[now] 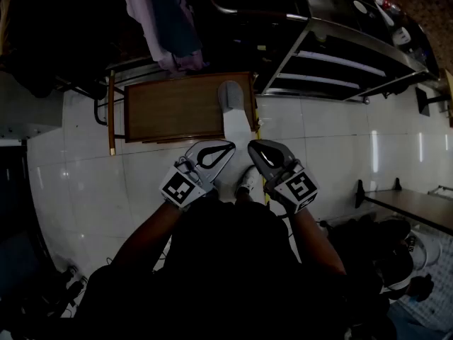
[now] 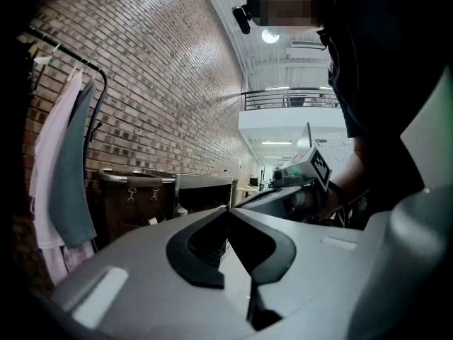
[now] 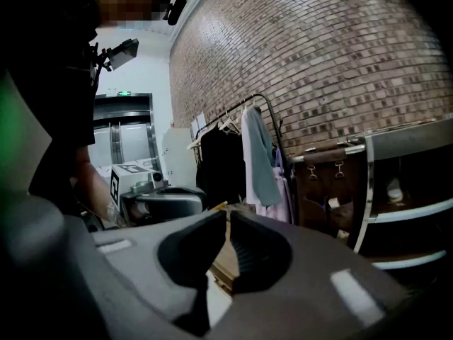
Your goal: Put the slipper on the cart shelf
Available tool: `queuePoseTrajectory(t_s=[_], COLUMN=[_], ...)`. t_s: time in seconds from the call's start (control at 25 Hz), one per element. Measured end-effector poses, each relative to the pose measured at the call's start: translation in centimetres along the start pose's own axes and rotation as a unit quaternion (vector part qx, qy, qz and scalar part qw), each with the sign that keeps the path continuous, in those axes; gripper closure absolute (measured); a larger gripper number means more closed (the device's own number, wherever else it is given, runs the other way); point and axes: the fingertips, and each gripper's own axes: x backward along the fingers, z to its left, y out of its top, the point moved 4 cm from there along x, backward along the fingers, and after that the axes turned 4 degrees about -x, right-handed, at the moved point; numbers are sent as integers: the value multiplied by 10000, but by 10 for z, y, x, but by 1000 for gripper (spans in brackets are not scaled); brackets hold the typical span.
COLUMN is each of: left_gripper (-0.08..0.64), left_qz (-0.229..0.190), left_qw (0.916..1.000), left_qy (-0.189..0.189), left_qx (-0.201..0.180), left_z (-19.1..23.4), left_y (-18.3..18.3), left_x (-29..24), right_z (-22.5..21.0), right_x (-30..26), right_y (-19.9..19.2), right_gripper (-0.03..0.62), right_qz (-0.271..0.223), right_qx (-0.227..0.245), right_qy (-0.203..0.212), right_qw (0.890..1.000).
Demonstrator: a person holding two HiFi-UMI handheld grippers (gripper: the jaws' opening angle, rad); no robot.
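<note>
The person stands on the pale tiled floor point(image 1: 322, 144) with both tools held out in front, side by side and close together but not touching. The left gripper point(image 1: 228, 146) has its jaws brought together at the tips, with nothing between them. The right gripper point(image 1: 252, 146) is the same: jaws closed, nothing caught in them. Both point roughly level, dipping only a little towards the floor.

The slipper point(image 1: 230, 94), a grey one, is at twelve o'clock from the grippers, lying at the right-hand end of a low wooden table point(image 1: 170, 108), well clear of both tools. Just beside it, towards six o'clock, something pale runs from the table edge to the floor; I cannot tell what it is.

The cart point(image 1: 340, 61), a metal one with stacked shelves, stands at about two o'clock, right beside the table's right end. From here its shelves look dark, and I cannot make out what is on them.

At eleven o'clock clothes point(image 1: 166, 27) hang from a rail against the brick wall point(image 3: 340, 62), pinkish and grey-blue garments among darker ones. Between and below the two grippers, at six o'clock, a white shoe point(image 1: 248, 181) rests on the tiles.
</note>
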Motion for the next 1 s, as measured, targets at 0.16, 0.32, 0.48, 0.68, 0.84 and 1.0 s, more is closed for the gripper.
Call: queuePoseTrajectory(t_s=[0.16,0.32,0.48,0.68,0.84,1.0], left_gripper=[551,544,538,538,540,540], left_qz=[2,66,163,312,319,441], left_qw=[9999,9999,9997,9990,9989,9983], left_qy=[-67,-111,-194,-278,-326,-315], left_qx=[-115,-73,-1,145,148,225], left_z=[12,23,32,36,37,39], left_y=[-17,-32,-47,-62,-69,-85], left_x=[-12,-22,-30,-36,-38,-39], right_z=[-17,-35,-60,-101,-121,-138], right_x=[-11,-19,-27,-44,-61,-77], right_y=[-22,-49,-92,-168,-225,-269], right_gripper=[580,571,511,351,331,325], right_qz=[98,240,501,877,1231,1616], right_qx=[-150,-466,-949,-2557,-3373,-3562], right_qy=[-183,-450,-813,-1143,-1117,-1175], right_qw=[9997,9976,9909,9560,9266,9128])
